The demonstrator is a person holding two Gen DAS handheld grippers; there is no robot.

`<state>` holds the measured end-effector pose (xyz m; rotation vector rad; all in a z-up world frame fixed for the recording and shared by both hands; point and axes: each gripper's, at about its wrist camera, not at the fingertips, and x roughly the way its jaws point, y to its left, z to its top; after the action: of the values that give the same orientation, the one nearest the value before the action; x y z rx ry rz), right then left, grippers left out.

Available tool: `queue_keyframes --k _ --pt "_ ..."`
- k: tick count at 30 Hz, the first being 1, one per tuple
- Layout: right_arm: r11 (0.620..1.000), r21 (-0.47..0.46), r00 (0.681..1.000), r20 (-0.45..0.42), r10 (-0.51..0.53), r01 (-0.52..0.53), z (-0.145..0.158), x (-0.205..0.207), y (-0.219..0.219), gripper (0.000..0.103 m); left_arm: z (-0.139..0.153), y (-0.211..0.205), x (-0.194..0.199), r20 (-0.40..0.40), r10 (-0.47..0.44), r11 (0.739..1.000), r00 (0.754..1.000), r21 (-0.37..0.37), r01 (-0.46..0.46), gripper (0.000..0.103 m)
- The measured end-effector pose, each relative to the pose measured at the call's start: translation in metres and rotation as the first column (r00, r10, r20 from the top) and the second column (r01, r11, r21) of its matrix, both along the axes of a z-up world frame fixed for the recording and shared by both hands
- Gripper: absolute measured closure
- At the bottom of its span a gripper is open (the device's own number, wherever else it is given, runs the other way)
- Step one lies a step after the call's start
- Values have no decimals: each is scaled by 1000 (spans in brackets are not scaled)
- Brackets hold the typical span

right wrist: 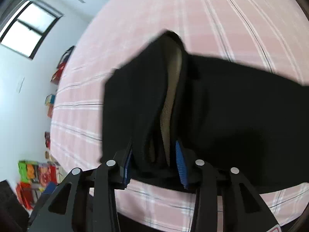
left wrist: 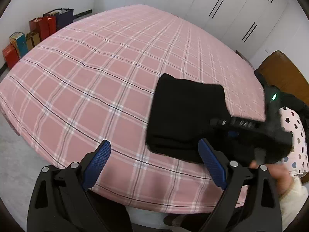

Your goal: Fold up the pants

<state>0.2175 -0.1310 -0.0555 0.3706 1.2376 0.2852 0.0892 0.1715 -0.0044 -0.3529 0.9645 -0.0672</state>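
Observation:
Folded black pants (left wrist: 185,116) lie on the pink plaid bed sheet (left wrist: 96,77), near its front right edge. My left gripper (left wrist: 154,145) is open just above the sheet; its right finger overlaps the pants' near edge and nothing is between its blue pads. The right gripper (left wrist: 218,122) comes in blurred from the right, over the pants. In the right wrist view the right gripper (right wrist: 154,158) is shut on a bunched fold of the pants (right wrist: 231,106). The fold stands up from the sheet and shows a pale fleece lining (right wrist: 171,96).
Coloured gift bags and boxes (left wrist: 42,27) line the wall at the left. White wardrobes (left wrist: 231,9) stand behind the bed. A heart-print pillow (left wrist: 293,135) and a wooden headboard (left wrist: 285,71) sit at the right. A person's hand (left wrist: 278,176) holds the right gripper.

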Motion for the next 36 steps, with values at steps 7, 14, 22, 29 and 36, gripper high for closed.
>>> queue_keyframes --k 7,14,22,29,36 --pt "995 39 982 173 80 -88 96 13 25 88 3 -15 3 -1 -18 1000 1000 -4 18 12" --pt "999 32 969 248 18 -27 134 -4 -44 88 17 -48 12 28 -99 995 995 10 99 11" --pt "978 18 963 169 -209 209 84 -42 -178 88 15 -120 31 22 -247 969 969 36 246 11" --pt "961 43 962 6 -274 273 -5 -64 -225 88 -27 -199 45 -73 -425 902 902 57 429 11" --pt "963 56 963 -59 -262 265 -34 -64 -230 53 -74 -250 38 -183 -488 854 854 100 510 11"
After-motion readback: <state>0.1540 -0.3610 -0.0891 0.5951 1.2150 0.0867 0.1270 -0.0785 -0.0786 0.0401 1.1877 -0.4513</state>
